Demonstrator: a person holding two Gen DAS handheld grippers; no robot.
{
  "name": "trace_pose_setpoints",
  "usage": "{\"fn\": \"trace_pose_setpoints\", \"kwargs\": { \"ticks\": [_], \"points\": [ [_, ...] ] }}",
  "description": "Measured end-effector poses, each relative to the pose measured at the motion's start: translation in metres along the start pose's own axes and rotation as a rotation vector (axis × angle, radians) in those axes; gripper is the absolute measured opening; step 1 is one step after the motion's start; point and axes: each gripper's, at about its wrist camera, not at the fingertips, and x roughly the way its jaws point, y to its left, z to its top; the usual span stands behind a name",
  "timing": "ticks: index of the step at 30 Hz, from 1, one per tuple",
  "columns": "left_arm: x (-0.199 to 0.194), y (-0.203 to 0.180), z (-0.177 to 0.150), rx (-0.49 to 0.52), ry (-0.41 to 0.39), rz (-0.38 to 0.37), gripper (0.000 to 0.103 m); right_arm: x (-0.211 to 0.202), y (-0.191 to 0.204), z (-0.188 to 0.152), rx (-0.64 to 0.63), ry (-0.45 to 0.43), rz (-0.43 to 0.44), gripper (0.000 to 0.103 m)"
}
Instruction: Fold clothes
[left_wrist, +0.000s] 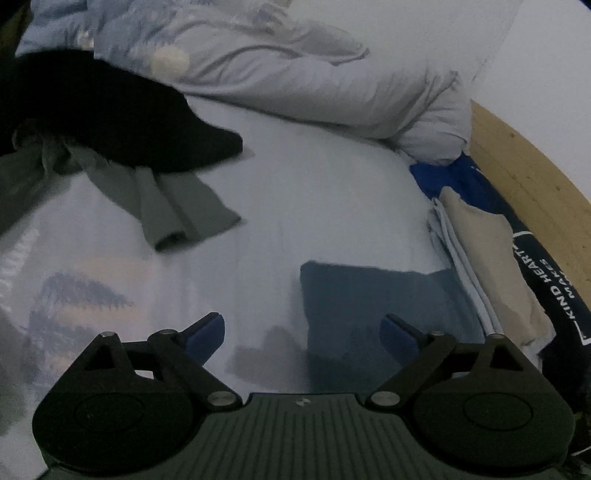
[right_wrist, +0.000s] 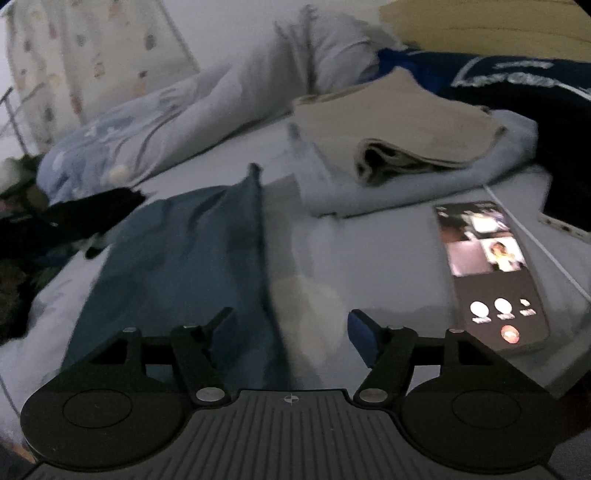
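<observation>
A folded teal-blue garment (left_wrist: 373, 314) lies flat on the pale bed sheet (left_wrist: 314, 192), just ahead of my left gripper (left_wrist: 303, 332). That gripper is open, its blue pads wide apart with nothing held. In the right wrist view the same teal garment (right_wrist: 184, 258) lies under and ahead of my right gripper (right_wrist: 291, 328), which is open over the cloth's right edge without pinching it. A black garment (left_wrist: 110, 107) and a grey one (left_wrist: 166, 199) lie unfolded at the left. A beige folded piece (right_wrist: 399, 125) rests on a light blue one (right_wrist: 406, 184).
A rumpled duvet (left_wrist: 295, 74) fills the back of the bed. A lit phone (right_wrist: 487, 273) with a white cable lies on the sheet to the right. A navy printed bag (left_wrist: 554, 295) and the wooden bed frame (left_wrist: 524, 170) border the right side.
</observation>
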Motion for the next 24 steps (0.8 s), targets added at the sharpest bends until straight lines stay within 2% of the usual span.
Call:
{"fn": "trace_pose_setpoints", "kwargs": {
  "ticks": [4,8,11,15,18,20,22,24],
  "points": [
    [0.028,0.0,0.002,0.006,0.01,-0.046,0.095,0.005,0.012,0.021,-0.094,-0.02,0.031,0.075],
    [0.06,-0.001,0.01,0.031,0.038,-0.096,0.095,0.031,0.022,0.065,-0.146,-0.029,0.101,0.082],
    [0.078,0.001,0.015,0.024,0.04,-0.143,0.095,0.067,0.026,0.102,-0.168,-0.013,0.152,0.089],
    [0.094,0.006,0.022,-0.005,0.035,-0.231,0.093,0.134,0.028,0.14,-0.147,0.041,0.156,0.089],
    [0.104,0.005,0.025,0.005,0.052,-0.282,0.086,0.179,0.032,0.156,-0.145,0.082,0.174,0.089],
    [0.105,0.002,0.023,0.036,0.05,-0.284,0.085,0.201,0.034,0.162,-0.147,0.105,0.147,0.089],
    [0.103,0.002,0.02,0.06,0.039,-0.285,0.083,0.207,0.038,0.168,-0.155,0.099,0.134,0.089],
    [0.1,0.001,0.013,0.088,0.03,-0.291,0.083,0.202,0.045,0.172,-0.185,0.065,0.173,0.089]
  ]
}}
